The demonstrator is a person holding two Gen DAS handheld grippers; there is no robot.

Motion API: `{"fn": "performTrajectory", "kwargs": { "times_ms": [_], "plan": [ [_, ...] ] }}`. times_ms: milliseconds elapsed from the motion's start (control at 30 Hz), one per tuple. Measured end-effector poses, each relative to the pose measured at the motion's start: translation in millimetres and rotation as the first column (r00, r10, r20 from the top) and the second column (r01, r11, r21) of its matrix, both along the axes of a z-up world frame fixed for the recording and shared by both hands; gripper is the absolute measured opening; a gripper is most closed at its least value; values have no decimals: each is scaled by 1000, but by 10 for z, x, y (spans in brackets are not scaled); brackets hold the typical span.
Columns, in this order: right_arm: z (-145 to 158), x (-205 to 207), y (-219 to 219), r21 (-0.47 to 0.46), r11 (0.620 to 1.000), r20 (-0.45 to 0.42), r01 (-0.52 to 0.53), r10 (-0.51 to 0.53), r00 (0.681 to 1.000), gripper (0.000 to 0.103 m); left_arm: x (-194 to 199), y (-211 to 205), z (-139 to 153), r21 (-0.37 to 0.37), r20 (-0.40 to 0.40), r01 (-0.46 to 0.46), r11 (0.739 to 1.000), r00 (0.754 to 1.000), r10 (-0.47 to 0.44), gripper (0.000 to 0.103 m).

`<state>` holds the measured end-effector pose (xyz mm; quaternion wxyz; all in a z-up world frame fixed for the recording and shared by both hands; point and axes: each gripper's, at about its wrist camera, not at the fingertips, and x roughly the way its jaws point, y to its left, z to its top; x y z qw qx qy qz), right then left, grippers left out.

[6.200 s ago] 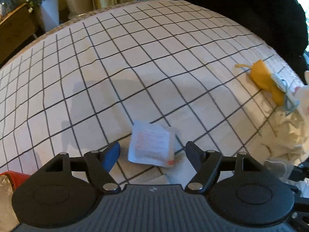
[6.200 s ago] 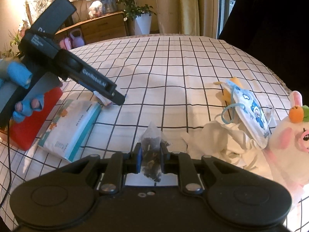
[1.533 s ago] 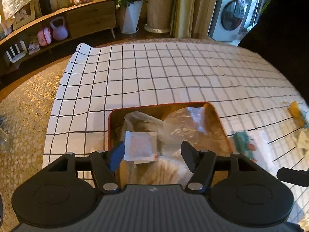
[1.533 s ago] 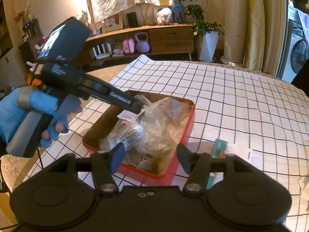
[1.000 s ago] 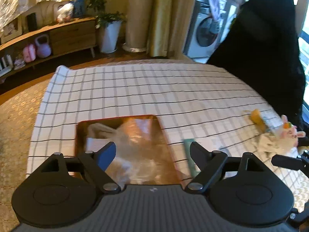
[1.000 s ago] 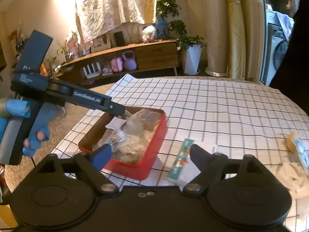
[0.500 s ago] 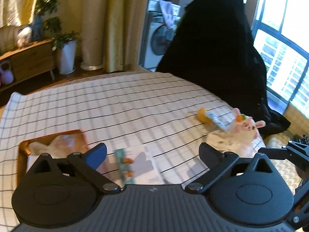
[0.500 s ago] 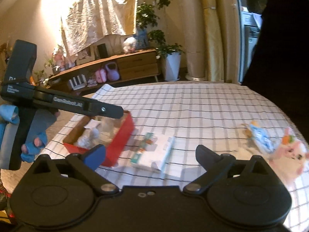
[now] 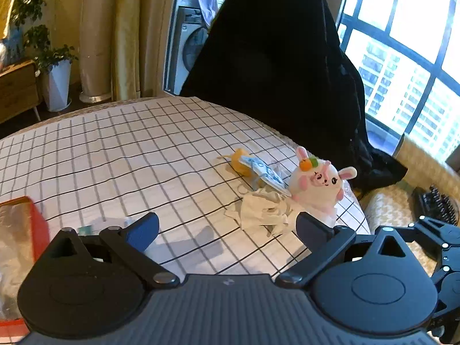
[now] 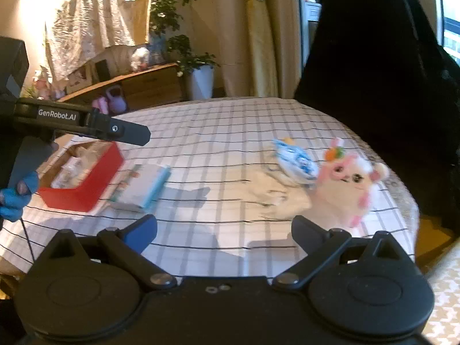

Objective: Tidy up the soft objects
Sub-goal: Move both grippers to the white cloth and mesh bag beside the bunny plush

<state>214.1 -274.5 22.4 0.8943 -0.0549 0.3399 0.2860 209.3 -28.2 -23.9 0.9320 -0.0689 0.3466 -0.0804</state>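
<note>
A pink-and-white plush bunny (image 9: 316, 184) sits near the right edge of the checked tablecloth (image 9: 129, 155). It also shows in the right wrist view (image 10: 345, 187). Beside it lie a blue-printed face mask (image 9: 264, 172), a yellow soft item (image 9: 240, 158) and crumpled white cloth (image 9: 264, 210). A red box (image 10: 83, 178) holding bagged items stands at the left, with a tissue pack (image 10: 143, 184) next to it. My left gripper (image 9: 227, 227) is open and empty above the table. My right gripper (image 10: 224, 230) is open and empty, held above the table's near edge.
A dark figure (image 9: 281, 57) stands behind the table's far right side. The left gripper's body (image 10: 72, 120) reaches in from the left in the right wrist view. A wooden sideboard (image 10: 138, 86) and potted plants (image 10: 189, 57) stand behind the table.
Both grippers dropped their items into the red box, opened wide and swung right, away from the box and towards the plush bunny and cloth.
</note>
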Motion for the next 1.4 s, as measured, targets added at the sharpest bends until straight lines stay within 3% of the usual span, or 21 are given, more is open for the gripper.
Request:
{"fn": "performTrajectory", "kwargs": {
  "times_ms": [267, 567, 667, 867, 967, 1400],
  "plan": [
    [-219, 166, -167, -91, 995, 47, -27, 31, 998, 94, 317, -450, -264, 61, -41, 55, 997, 998, -52, 102],
    [-497, 531, -316, -126, 992, 12, -25, 27, 1000, 94, 694, -820, -587, 129, -95, 125, 984, 989, -114, 102],
    [-594, 669, -336, -150, 989, 12, -20, 22, 1000, 88, 804, -930, -690, 160, -108, 147, 976, 985, -131, 102],
    [-681, 707, -227, -230, 966, 75, -116, 137, 988, 82, 1042, -1023, -870, 151, -153, 182, 972, 975, -159, 102],
    [-750, 759, -161, -249, 957, 65, -148, 169, 983, 79, 1156, -1033, -951, 122, -185, 188, 974, 969, -164, 102],
    [-951, 1079, -98, -225, 968, -17, -108, 107, 994, 66, 1381, -1071, -1177, 162, -217, 210, 964, 961, -173, 101]
  ]
}}
